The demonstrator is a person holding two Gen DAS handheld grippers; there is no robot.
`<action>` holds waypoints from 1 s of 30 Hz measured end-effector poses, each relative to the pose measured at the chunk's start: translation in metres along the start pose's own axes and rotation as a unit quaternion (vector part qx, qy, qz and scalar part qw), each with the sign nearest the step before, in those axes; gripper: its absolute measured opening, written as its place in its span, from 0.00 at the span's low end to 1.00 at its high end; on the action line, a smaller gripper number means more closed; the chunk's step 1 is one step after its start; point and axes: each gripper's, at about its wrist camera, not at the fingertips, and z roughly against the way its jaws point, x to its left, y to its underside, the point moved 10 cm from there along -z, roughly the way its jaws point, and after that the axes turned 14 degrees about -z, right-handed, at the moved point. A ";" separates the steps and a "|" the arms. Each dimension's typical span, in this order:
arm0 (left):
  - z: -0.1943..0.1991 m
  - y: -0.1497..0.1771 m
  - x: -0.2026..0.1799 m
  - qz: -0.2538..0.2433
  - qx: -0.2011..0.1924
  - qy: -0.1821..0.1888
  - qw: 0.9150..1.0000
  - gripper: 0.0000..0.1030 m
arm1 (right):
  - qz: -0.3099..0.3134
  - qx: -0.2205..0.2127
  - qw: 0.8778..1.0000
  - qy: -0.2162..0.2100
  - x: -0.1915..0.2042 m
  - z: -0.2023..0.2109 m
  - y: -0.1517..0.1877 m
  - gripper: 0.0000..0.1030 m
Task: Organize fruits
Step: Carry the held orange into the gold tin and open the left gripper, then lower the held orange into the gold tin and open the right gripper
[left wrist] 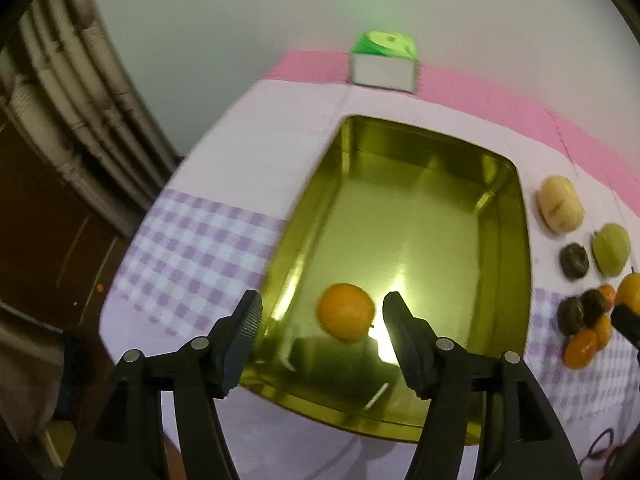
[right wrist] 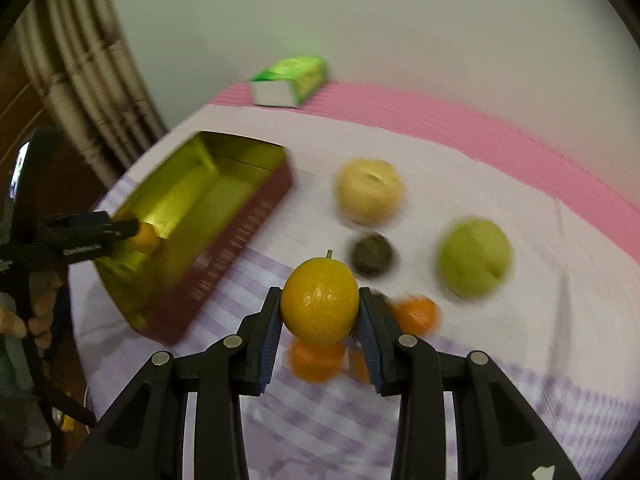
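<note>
1. Left tongs: spread wide, gripping nothing. A small orange sits between the tips w/o touching either pad, inside the gold tin, near the tin's near-left corner.
2. Right tongs: clenched on a yellow-orange citrus, both blue-edged pads pressed against its sides, stem up. Fruit is lifted off the cloth, to the right of the tin.
3. Tin sits on the table, which has a purple-check and pink cloth.
4. Only the left wrist view shows the tin's full inside: shiny gold floor w/ glare, just the one orange in it.
5. Only the right wrist view shows the tin's dark red outer wall, plus the left tongs seen side-on over the tin's near end w/ that orange at the tips.
6. Right of the tin, on the cloth: pale yellow apple, green apple, dark brown round fruit, small oranges under and beside the right tongs. Left wrist view shows more dark fruits in that cluster than the right view; blur makes an exact count unclear.
7. Beyond the tin's far end: green-and-white carton at the table's back edge, in both views.
</note>
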 end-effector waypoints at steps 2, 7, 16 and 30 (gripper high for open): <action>0.002 0.003 0.011 0.011 0.000 -0.011 1.000 0.62 | 0.014 0.002 1.000 -0.020 0.025 -0.008 -0.007 0.33; 0.005 0.011 0.033 0.050 0.001 -0.009 0.999 0.62 | 0.030 0.017 0.998 -0.056 0.072 -0.032 -0.017 0.33; 0.010 0.025 0.048 0.081 0.006 -0.012 0.997 0.63 | 0.061 0.063 0.994 -0.067 0.122 -0.085 -0.015 0.33; 0.002 0.028 0.050 0.093 0.015 0.003 0.996 0.63 | 0.118 0.088 0.989 -0.026 0.132 -0.124 -0.003 0.33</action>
